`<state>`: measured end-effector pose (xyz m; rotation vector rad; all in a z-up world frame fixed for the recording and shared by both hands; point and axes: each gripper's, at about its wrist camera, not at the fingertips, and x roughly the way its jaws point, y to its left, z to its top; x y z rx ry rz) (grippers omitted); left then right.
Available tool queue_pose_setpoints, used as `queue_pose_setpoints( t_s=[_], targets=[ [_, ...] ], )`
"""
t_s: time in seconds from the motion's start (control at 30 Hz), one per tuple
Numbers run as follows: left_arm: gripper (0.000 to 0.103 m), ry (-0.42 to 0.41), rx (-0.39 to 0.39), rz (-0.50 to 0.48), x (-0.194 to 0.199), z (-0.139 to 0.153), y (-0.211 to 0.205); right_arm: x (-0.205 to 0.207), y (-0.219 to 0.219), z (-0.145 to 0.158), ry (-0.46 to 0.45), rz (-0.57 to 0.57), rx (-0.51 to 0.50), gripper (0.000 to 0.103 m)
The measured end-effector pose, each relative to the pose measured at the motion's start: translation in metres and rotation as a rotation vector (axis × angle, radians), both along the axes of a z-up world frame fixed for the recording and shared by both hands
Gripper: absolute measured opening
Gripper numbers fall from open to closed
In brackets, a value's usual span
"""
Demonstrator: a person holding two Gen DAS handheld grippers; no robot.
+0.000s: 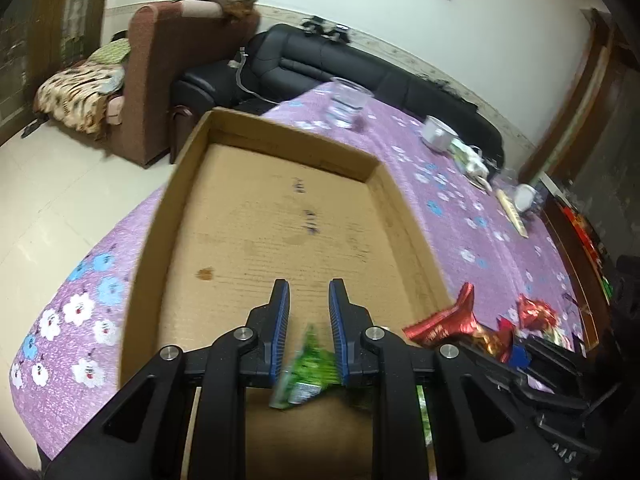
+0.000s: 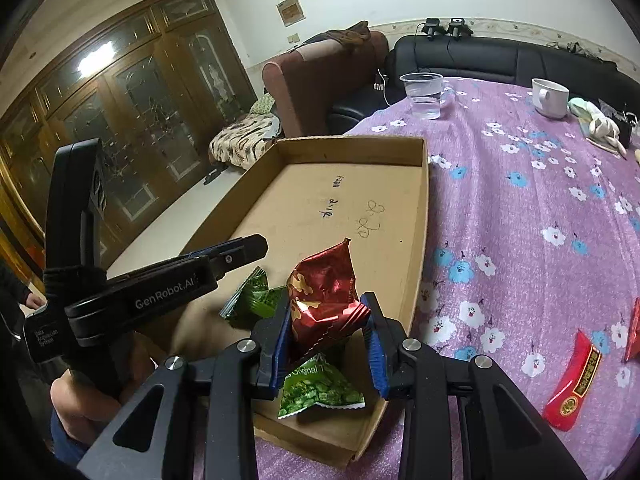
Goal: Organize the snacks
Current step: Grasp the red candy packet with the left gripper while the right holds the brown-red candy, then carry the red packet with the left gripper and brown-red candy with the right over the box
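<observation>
The right gripper [image 2: 326,312] clamps a red snack packet [image 2: 322,296] just above the near end of the cardboard tray [image 2: 416,208], so letting go should drop it straight in. The left gripper [image 1: 308,312] pinches a green packet [image 1: 306,368] low between its fingers, also over the tray's near end. Another green packet [image 2: 320,388] already lies inside.

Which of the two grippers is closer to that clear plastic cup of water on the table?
Neither clearly; both hang over the near end of the cardboard tray, far from the cup. The right gripper holds a red packet; the left gripper holds a green packet.
</observation>
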<state>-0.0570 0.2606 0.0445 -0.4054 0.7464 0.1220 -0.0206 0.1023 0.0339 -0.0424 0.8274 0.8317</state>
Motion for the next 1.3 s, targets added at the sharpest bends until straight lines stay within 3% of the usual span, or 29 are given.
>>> queue_pose_setpoints(
  t_s=[0.1, 0.23, 0.4, 0.53, 0.87, 0.93, 1.07, 1.13, 1.3],
  targets=[
    [0.018, -0.025, 0.000, -0.051, 0.000, 0.012, -0.016, 0.006, -0.032, 0.016, -0.019, -0.072, 0.046, 0.033],
    [0.018, -0.038, -0.022, -0.198, 0.009, 0.026, -0.060, 0.018, -0.102, 0.035, -0.039, -0.262, 0.108, 0.033],
    [0.028, 0.020, -0.036, -0.377, 0.030, 0.023, -0.132, 0.026, -0.185, 0.041, -0.027, -0.456, 0.168, 0.034],
    [0.029, 0.079, 0.044, -0.473, 0.044, 0.014, -0.191, 0.029, -0.219, 0.038, -0.013, -0.501, 0.201, 0.034],
    [0.029, 0.179, 0.174, -0.462, 0.076, -0.019, -0.234, 0.035, -0.234, 0.025, 0.022, -0.474, 0.250, 0.034],
    [0.020, 0.171, 0.206, -0.447, 0.079, -0.025, -0.239, 0.033, -0.234, 0.024, 0.023, -0.470, 0.255, 0.034],
    [0.016, 0.140, 0.258, -0.434, 0.076, -0.028, -0.244, 0.033, -0.235, 0.023, 0.023, -0.469, 0.261, 0.033],
    [0.015, 0.131, 0.248, -0.423, 0.074, -0.027, -0.242, 0.034, -0.235, 0.022, 0.030, -0.469, 0.261, 0.033],
    [0.015, 0.119, 0.140, -0.425, 0.069, -0.019, -0.225, 0.036, -0.230, 0.021, 0.037, -0.472, 0.253, 0.034]
  ],
)
